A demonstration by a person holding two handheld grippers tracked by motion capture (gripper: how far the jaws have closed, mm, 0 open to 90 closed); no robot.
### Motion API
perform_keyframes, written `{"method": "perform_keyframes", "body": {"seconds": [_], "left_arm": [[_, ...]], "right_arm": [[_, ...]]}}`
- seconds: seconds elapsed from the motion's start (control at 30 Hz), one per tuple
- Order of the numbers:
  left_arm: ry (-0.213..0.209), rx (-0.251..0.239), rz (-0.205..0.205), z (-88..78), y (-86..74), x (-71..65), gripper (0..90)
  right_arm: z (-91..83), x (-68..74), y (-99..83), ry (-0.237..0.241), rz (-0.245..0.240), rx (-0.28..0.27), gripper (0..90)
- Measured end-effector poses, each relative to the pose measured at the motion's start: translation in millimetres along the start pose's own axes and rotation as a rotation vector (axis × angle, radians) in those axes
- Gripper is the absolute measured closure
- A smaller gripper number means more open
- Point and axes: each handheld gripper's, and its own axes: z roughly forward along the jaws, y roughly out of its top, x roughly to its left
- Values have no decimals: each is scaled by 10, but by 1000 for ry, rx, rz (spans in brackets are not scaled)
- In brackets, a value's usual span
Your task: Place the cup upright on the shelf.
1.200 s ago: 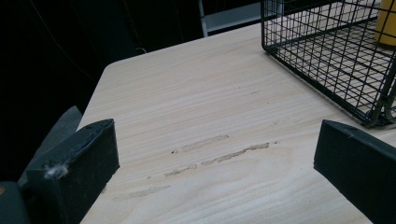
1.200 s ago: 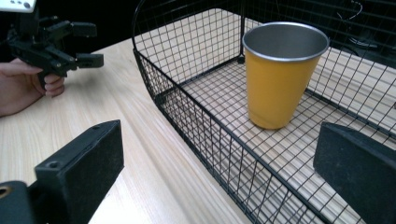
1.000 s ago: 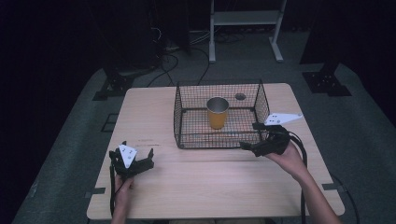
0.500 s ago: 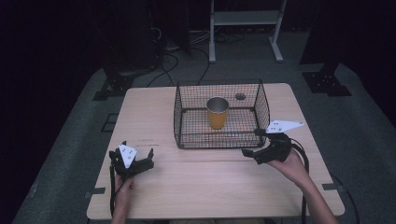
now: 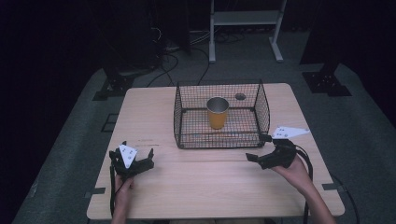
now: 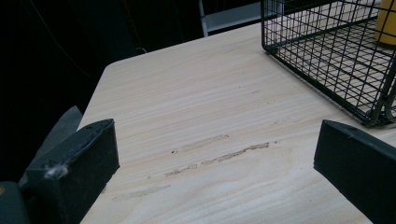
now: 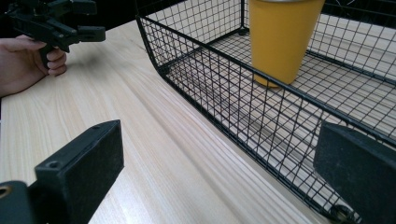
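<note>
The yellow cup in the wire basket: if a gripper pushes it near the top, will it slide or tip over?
The yellow cup stands upright, taller than wide and narrower at its base, so a high push would probably tip it. The wire basket floor is an open grid, likely catching the base rather than letting it slide. It looks empty, so probably light.

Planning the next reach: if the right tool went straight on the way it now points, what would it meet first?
Probably the near low wall of the black wire basket, with the yellow metal cup standing behind it. The right tool is open and empty; depth is hard to judge.
</note>
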Motion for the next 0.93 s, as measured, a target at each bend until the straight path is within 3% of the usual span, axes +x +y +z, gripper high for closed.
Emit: {"method": "perform_keyframes", "body": {"seconds": [0.53,0.73,0.83,0.93], "left_arm": [[2,1,0,0,0,0,0],[2,0,-2,0,0,1,0],[3,1,1,4,1,-1,0],[1,1,0,4,1,1,0]], "right_arm": [[-130,-46,-237,-50,40,-20,13],[-182,5,-421,-76,64,-54,13],[-240,75,-641,-78,116,-132,13],[-247,123,-719,-74,101,-93,13]]}}
